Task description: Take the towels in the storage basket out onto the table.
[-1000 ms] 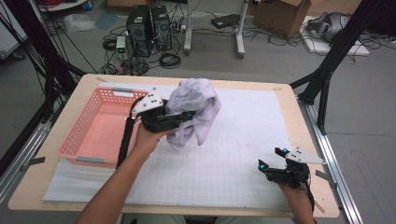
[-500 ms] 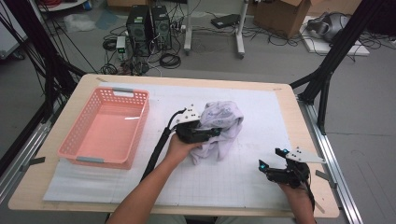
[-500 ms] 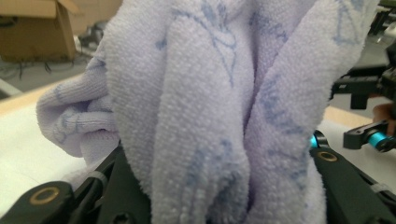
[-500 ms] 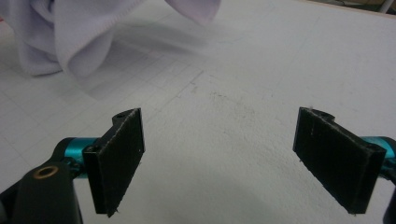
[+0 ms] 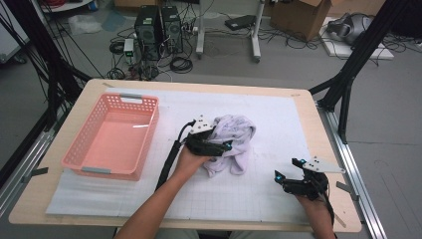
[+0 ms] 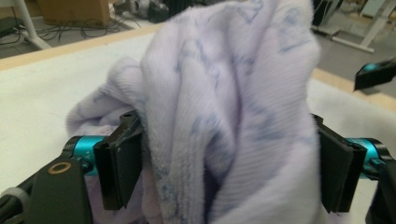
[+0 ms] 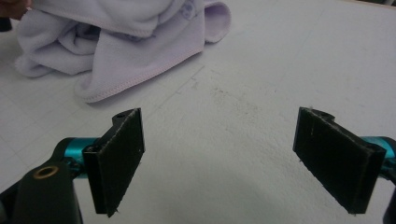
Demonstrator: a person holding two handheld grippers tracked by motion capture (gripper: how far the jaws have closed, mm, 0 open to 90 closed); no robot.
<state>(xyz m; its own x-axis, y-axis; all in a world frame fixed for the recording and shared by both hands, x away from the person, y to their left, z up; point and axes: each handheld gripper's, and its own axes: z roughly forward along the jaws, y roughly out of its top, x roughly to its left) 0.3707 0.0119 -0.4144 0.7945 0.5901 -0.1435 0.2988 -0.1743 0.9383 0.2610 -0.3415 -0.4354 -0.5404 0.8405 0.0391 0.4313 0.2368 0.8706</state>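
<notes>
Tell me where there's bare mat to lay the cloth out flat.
Widest bare stretch: far right of the mat, between the lavender cloth and the table's right edge. Also along the near edge, between the two forearms. Crowded mid-mat, where the left gripper sits at the cloth beside the pink basket.

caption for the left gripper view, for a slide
Left gripper with jaws just opened wide around a bunched lilac towel resting on the white table cover.
</notes>
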